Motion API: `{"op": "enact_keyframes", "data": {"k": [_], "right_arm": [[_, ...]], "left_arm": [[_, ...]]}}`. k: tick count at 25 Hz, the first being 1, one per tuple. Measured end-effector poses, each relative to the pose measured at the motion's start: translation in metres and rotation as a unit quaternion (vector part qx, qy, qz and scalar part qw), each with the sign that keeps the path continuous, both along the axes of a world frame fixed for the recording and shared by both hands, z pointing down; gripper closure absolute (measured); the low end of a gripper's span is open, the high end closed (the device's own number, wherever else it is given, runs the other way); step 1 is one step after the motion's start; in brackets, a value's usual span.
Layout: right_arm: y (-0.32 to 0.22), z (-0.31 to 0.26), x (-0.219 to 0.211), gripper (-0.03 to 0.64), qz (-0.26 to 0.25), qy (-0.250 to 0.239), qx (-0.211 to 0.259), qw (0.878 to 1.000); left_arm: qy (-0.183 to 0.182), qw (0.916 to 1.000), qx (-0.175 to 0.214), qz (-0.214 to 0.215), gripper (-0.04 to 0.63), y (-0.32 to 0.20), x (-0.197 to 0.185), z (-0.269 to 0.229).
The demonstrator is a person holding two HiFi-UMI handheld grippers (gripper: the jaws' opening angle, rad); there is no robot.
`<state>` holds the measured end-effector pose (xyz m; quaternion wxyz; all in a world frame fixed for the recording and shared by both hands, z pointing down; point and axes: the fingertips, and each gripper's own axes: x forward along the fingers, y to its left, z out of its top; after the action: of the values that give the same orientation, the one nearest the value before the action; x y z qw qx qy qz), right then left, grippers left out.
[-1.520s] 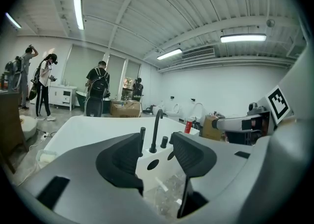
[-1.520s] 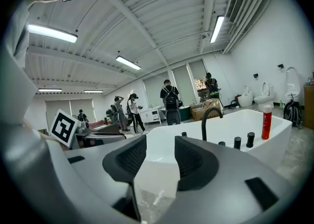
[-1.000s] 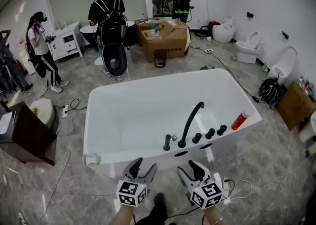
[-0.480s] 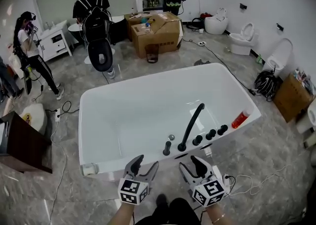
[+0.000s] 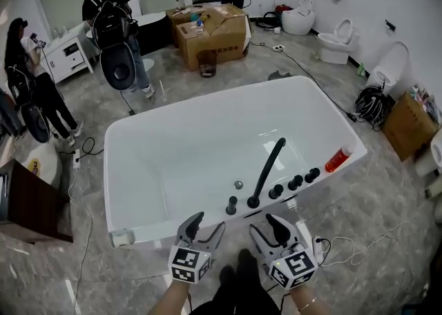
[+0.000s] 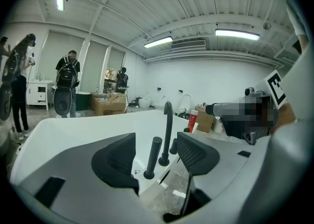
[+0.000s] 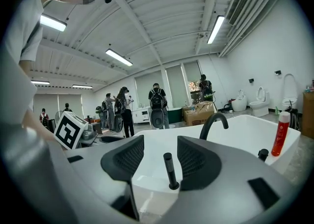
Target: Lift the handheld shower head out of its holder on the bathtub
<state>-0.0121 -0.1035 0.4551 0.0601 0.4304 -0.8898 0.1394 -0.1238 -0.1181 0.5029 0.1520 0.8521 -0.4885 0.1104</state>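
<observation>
The black handheld shower head [image 5: 231, 205] stands upright in its holder on the near rim of the white bathtub [image 5: 138, 141], left of the tall curved spout [image 5: 266, 170] and three black knobs [image 5: 295, 182]. My left gripper [image 5: 206, 228] hangs open just short of the rim, below the shower head [image 6: 153, 156], which shows between its open jaws [image 6: 156, 140]. My right gripper [image 5: 268, 232] is open beside it; its jaws have just been closing a little with nothing gripped. The shower head [image 7: 170, 170] shows ahead through its gap [image 7: 161, 142], apart from both pads.
A red bottle [image 5: 338, 159] stands on the tub's right rim and a roll [image 5: 121, 238] on its near left corner. Cardboard boxes [image 5: 210, 27], several people [image 5: 114, 16] and toilets [image 5: 336, 41] lie beyond. A dark cabinet [image 5: 27, 203] stands left; cables [image 5: 345, 255] trail on the floor.
Both grippers have come forward toward the tub's near rim, side by side. The tub and the shower head now sit closer and lower in the head view.
</observation>
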Motion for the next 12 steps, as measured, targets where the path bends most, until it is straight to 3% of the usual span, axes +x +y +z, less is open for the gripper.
{"op": "enact_keyframes", "data": {"k": [12], "right_arm": [[-0.034, 0.039, 0.016, 0.42, -0.007, 0.007, -0.017, 1.0]], "left_arm": [[-0.014, 0.9995, -0.025, 0.017, 0.327, -0.044, 0.029, 0.047]]}}
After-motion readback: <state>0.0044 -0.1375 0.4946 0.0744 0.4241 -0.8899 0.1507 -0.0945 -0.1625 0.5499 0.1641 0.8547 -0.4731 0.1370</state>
